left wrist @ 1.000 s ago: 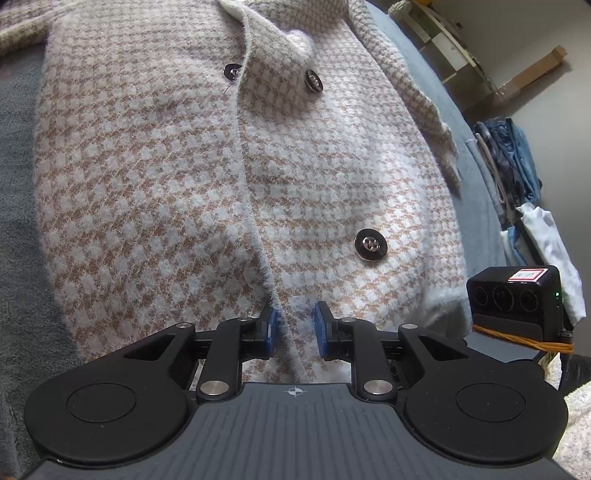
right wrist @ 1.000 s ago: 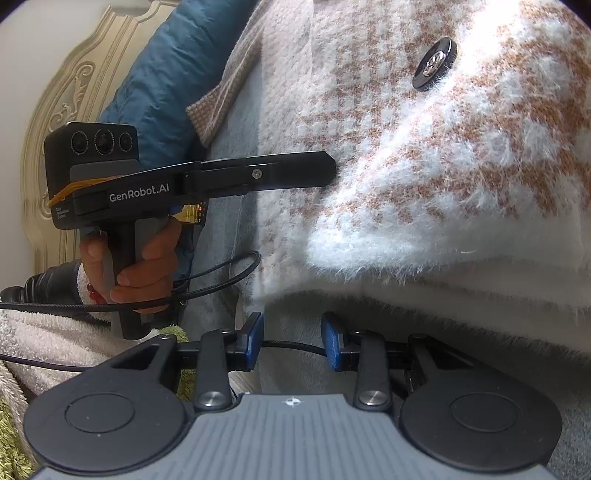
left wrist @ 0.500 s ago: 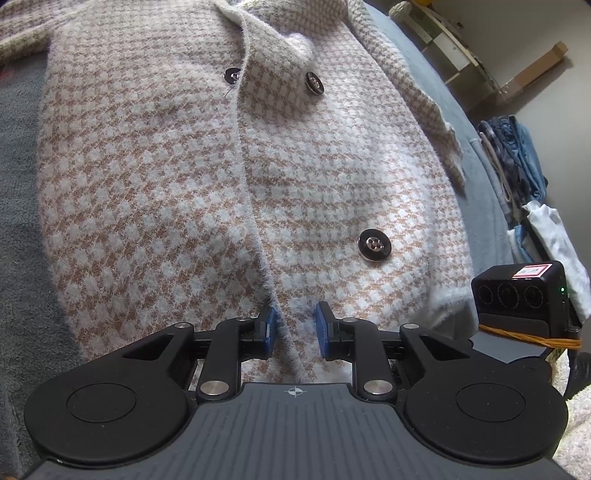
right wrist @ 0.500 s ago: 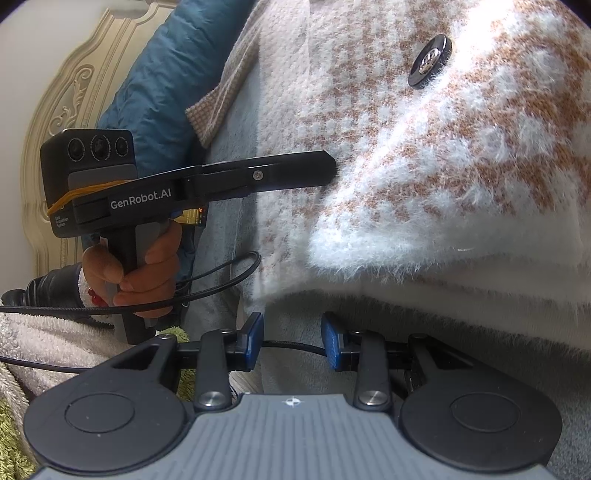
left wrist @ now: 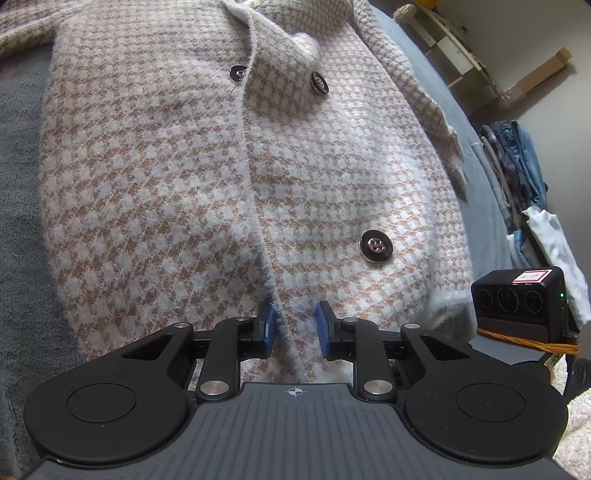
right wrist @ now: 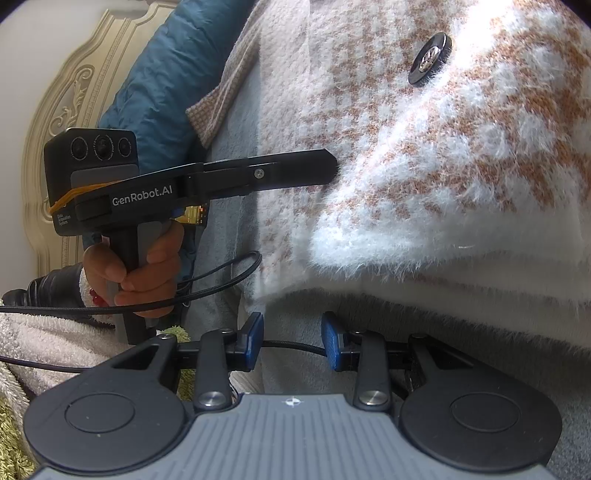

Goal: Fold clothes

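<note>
My left gripper [left wrist: 294, 328] points down at the bottom hem of a fuzzy tan-and-white checked jacket [left wrist: 177, 177] that lies spread, front side up, on a grey blanket [left wrist: 18, 155]. Its blue pads [left wrist: 268, 329] stand a narrow gap apart, with the jacket's front edge running between them; I cannot tell whether they press the cloth. Three dark buttons show on the jacket: one large button [left wrist: 376, 246] just above and to the right of the pads, and two smaller ones near the collar [left wrist: 291, 35]. At the right edge of this view I see the camera block of my right gripper [left wrist: 517, 302], wrapped with an orange band. Beyond it a stack of folded jeans [left wrist: 517, 162] and a white garment [left wrist: 554, 240] lie past the blanket's edge.

From the right wrist, my right gripper [right wrist: 291, 341] sits low beside the jacket's hem [right wrist: 424, 258], which bulges above it without entering the gap. Its blue pads [right wrist: 254, 341] stand moderately apart and hold nothing; only grey blanket and a black cable [right wrist: 291, 346] show between them. To the left, a hand [right wrist: 136, 269] grips the handle of the left gripper, whose black fingers [right wrist: 295, 170] reach sideways until their tips touch the fluffy jacket edge. Behind that lie a teal padded garment [right wrist: 173, 85] and a cream carved headboard [right wrist: 74, 92].
</note>
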### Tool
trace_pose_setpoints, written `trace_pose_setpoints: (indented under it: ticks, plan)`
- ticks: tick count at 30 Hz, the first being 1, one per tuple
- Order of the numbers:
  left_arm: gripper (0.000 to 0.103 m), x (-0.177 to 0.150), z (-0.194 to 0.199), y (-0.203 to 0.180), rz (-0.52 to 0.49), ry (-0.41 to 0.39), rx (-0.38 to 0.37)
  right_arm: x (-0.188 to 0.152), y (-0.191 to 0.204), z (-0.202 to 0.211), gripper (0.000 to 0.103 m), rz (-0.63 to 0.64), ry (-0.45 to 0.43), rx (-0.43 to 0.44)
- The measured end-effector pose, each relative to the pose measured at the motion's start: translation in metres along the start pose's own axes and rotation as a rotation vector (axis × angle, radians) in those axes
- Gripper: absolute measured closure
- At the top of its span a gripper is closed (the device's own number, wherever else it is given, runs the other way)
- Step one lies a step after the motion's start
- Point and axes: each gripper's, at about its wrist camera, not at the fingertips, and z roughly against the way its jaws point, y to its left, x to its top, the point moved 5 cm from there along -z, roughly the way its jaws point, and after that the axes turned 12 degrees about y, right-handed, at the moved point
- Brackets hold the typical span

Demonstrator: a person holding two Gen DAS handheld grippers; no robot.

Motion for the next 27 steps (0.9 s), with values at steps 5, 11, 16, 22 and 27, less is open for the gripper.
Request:
trace_pose_setpoints:
  ticks: [5,11,16,22,27]
  plan:
    - [0.08,-0.0005,-0.0007,0.0004,0.001,-0.002,-0.001,-0.0003,0.0004,-0.0005,0.066,0.001,0.003,0.002]
    - [0.08,-0.0006,-0.0007,0.0015,0.002,-0.002,-0.002,-0.0011,0.0018,-0.0018,0.066,0.006,0.008,0.005]
    - [0.08,-0.0012,-0.0006,0.0028,0.006,-0.001,-0.004,-0.0019,0.004,-0.0035,0.066,0.012,0.014,0.008]
    - [0.08,-0.0013,-0.0009,0.0034,0.008,-0.002,-0.005,-0.0024,0.0055,-0.0054,0.066,0.017,0.019,0.01]
    - [0.08,-0.0013,-0.0012,0.0036,0.01,-0.002,-0.006,-0.0027,0.0064,-0.0059,0.066,0.017,0.019,0.01]
